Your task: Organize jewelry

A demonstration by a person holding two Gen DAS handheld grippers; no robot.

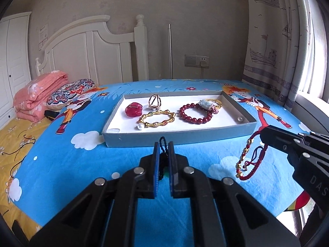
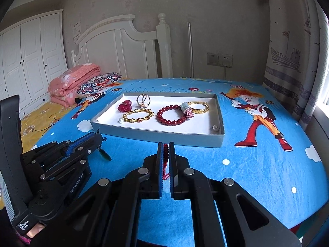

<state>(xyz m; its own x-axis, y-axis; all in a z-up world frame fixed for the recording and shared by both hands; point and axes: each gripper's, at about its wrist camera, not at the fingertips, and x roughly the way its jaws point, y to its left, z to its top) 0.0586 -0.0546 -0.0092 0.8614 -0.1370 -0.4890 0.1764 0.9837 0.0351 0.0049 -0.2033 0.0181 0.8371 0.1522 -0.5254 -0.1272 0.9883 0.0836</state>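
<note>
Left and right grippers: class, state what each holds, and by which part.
Left gripper pinches a dark braided cord at its loop. Right gripper pinches a red braided bracelet with gold beads by its cord.

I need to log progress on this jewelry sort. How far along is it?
Done: the tray already holds a red bead bracelet, a gold bamboo bangle, a ring, a red piece and a gold bangle.
In hand: the left gripper pinches a dark cord; the right gripper holds a red braided bracelet.
Left: setting both into the tray.
</note>
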